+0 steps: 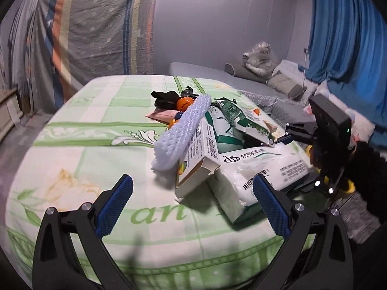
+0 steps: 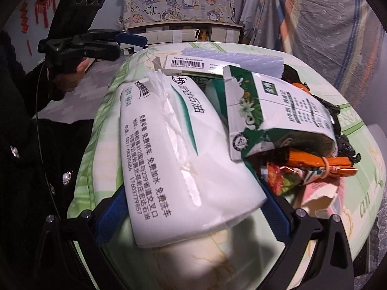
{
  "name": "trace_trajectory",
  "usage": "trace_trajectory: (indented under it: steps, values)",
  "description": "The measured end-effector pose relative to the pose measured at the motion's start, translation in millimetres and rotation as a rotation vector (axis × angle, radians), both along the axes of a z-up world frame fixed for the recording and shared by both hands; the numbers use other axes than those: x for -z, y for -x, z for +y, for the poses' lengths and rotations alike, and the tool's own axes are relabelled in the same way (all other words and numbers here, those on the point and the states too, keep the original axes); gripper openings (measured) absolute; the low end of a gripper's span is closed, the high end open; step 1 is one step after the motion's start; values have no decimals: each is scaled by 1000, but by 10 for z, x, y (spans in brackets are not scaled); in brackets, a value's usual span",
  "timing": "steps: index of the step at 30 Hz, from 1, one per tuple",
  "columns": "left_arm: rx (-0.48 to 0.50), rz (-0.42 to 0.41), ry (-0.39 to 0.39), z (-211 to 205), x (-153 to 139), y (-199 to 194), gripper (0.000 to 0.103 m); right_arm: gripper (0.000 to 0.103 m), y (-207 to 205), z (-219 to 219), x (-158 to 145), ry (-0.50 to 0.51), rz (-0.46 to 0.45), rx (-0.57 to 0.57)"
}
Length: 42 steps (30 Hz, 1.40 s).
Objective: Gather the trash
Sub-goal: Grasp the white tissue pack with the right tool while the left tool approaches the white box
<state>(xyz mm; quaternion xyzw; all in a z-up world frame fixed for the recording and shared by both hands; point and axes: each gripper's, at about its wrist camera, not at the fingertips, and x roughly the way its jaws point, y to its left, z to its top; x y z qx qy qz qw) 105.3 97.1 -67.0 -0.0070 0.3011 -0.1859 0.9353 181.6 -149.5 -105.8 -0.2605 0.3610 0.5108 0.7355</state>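
- The trash lies in one heap on a table under a green-and-white floral cloth (image 1: 101, 130); the letters "an" show on the cloth.
- A white soft tissue pack (image 2: 174, 145) lies at the near side of the heap, with tissue poking from the slit on top. Its print is Chinese, with a round logo, "312", "239" and a phone number "17603779857".
- A green-and-white carton (image 2: 275, 111) with a flower picture rests partly on the tissue pack; its open end faces an orange wrapper (image 2: 314, 163) and other crumpled wrappers. Its small writing cannot be read.
- A small white box (image 1: 200, 159) with a barcode leans on the pack, its end flap open; a white foam net sleeve (image 1: 179, 130) lies across it.
- The left gripper (image 1: 193, 207) hangs spread wide, grasping nothing, just before the box.
- The right gripper (image 2: 193, 207) stands spread around the near end of the tissue pack; whether the pads touch it cannot be told.
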Motion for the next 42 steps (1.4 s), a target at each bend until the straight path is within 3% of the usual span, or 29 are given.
trace_trajectory:
  steps: [5,7,11,15,21,24,29,35,36,38,42]
  values:
    - [68,-3,-37,-77,-30,-10,95,96,17,123,30,18,36,70]
    - [79,-23,-99,-135,-39,4,95,91,34,113,10,4,59,109]
    - [89,-28,-135,-144,-28,-28,95,84,150,48,-36,-13,76,157]
    - [98,-35,-87,-76,-3,-81,95,81,337,-50,-86,-45,120,203]
    - [114,-33,-17,-125,83,-147,95,80,388,-592,-208,-171,211,416]
    - [114,-28,-22,-241,127,-146,95,80,539,-821,-342,-221,186,510]
    - [115,-89,-84,-480,143,-88,95,80,735,-1093,-529,-325,172,594]
    - [100,-59,-140,-658,251,-249,95,78,836,-1203,-647,-398,146,668]
    - [98,-47,-132,-660,272,-283,93,78,854,-1213,-661,-410,141,672]
    - [99,-18,-131,-665,311,-338,71,78,831,-1217,-632,-430,151,677]
    - [63,14,-142,-666,389,-420,61,77,807,-1126,-560,-405,156,672]
